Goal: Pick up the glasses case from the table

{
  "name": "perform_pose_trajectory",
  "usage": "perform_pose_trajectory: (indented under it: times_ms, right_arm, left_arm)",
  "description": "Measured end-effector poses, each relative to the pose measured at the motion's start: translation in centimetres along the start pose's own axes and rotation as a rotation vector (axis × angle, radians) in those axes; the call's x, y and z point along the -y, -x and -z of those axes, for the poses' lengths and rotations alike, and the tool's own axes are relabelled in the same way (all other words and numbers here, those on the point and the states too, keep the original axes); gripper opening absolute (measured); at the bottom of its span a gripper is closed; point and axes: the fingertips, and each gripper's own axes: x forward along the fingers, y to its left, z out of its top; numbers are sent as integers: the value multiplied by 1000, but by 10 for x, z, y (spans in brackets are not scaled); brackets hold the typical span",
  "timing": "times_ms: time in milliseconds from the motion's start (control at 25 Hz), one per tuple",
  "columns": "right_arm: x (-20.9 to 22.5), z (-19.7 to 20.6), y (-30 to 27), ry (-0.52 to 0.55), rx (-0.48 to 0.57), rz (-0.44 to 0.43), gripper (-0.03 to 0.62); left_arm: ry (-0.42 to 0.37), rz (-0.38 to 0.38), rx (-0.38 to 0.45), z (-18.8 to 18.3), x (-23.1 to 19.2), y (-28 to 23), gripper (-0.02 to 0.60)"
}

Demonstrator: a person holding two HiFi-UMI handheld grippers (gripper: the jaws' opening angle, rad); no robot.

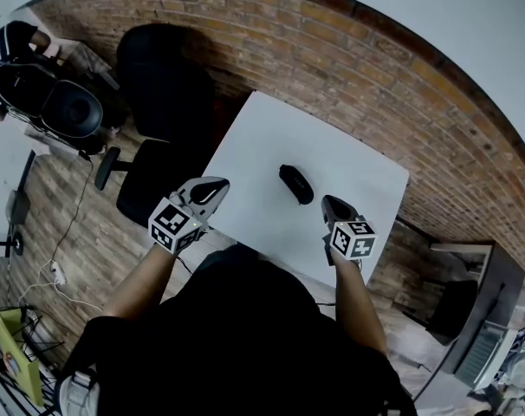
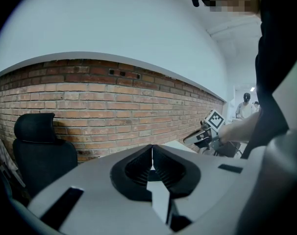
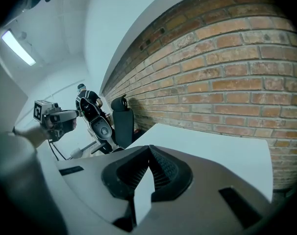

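Note:
A black glasses case (image 1: 295, 183) lies near the middle of the white table (image 1: 254, 146) in the head view. My left gripper (image 1: 212, 185) hovers over the table's near left edge, left of the case, jaws shut and empty. My right gripper (image 1: 330, 203) is at the near right, just right of the case and apart from it, also shut on nothing. In the left gripper view the left gripper (image 2: 152, 153) has its pads together, with the right gripper (image 2: 200, 137) at the right. The right gripper view shows the right gripper (image 3: 149, 153) shut, and the left gripper (image 3: 65, 117) far left. The case is hidden in both gripper views.
A red brick wall (image 1: 349, 68) runs behind the table. A black office chair (image 1: 158, 85) stands at the table's left side. More chairs and a person (image 1: 20, 50) are at far left. Cables (image 1: 59, 258) lie on the wooden floor. A dark cabinet (image 1: 470, 310) stands at the right.

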Motion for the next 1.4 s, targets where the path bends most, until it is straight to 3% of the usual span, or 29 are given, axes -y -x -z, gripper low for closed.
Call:
perform_pose_trajectory:
  times_ms: [520,1040,1400]
  right_arm:
    - [18,28,-47,3,-129,-20,35]
    - [11,47,-78,36,-255,-56,114]
    - [6,55,-105,133,-330,-62,172]
  left_arm:
    - [11,-3,-12,-1,-24,-18,11]
    - [31,2,-21,-4,-50,-26,11]
    - [41,15,-33,-9,-74,-32,11]
